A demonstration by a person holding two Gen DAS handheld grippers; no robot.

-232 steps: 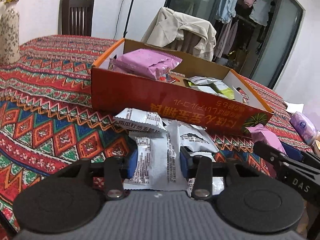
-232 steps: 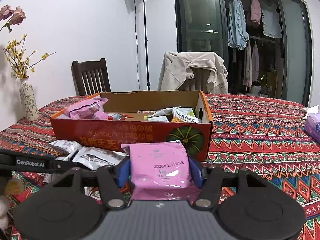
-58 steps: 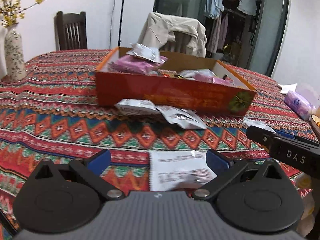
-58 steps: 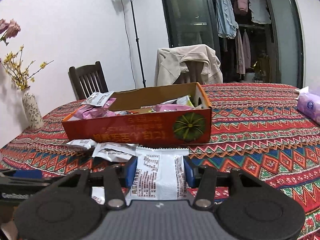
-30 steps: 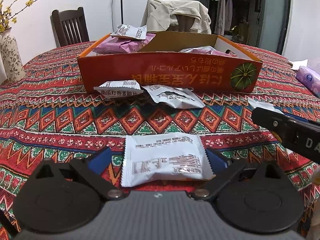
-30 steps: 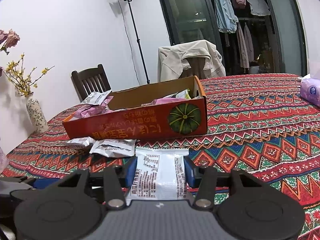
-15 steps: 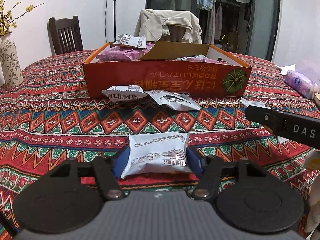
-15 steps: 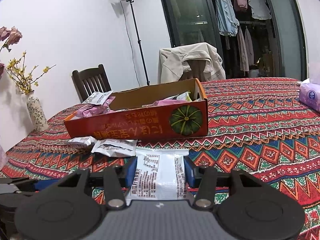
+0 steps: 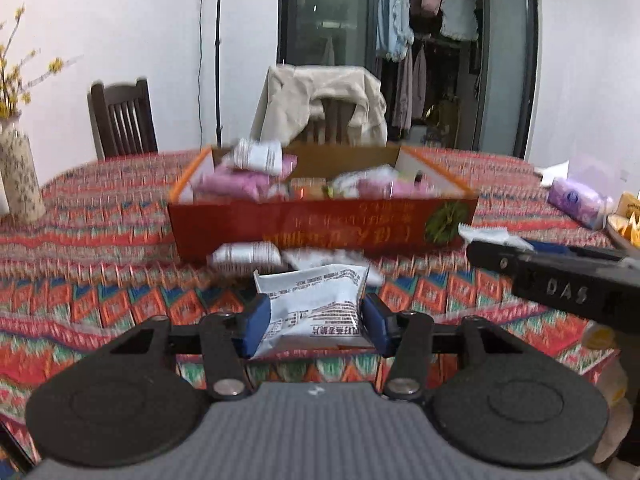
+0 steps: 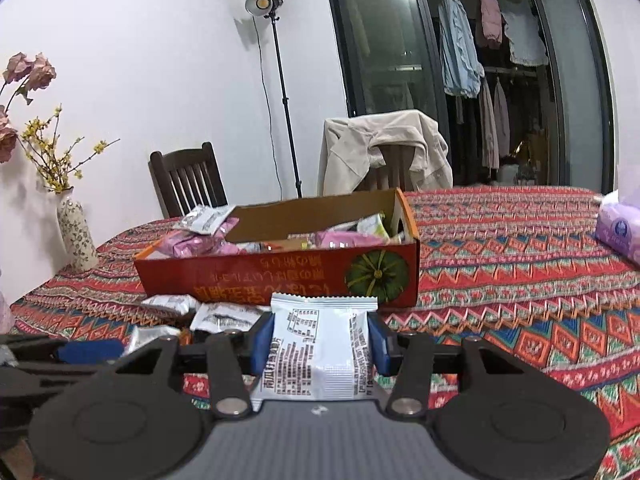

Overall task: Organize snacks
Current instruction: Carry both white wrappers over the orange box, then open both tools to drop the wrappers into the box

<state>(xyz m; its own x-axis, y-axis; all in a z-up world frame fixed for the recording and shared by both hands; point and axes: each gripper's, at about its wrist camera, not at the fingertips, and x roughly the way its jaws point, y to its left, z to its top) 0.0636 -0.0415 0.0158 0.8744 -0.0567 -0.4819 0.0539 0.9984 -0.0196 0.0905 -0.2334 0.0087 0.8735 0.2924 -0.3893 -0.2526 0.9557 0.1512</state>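
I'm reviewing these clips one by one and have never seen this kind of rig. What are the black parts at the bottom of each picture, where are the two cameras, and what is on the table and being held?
There is no robot here. A person holds a two-finger gripper in each hand, and a fisheye camera on each looks forward along its fingers, so the black parts are the gripper's own body.

In the left wrist view, the left gripper is shut on a white snack packet. In the right wrist view, the right gripper is shut on another white packet.

Ahead, on the patterned tablecloth, stands an orange cardboard box that already holds pink and white packets. Two or three more white packets lie on the cloth in front of it. A vase stands at the left and a tissue pack at the right.
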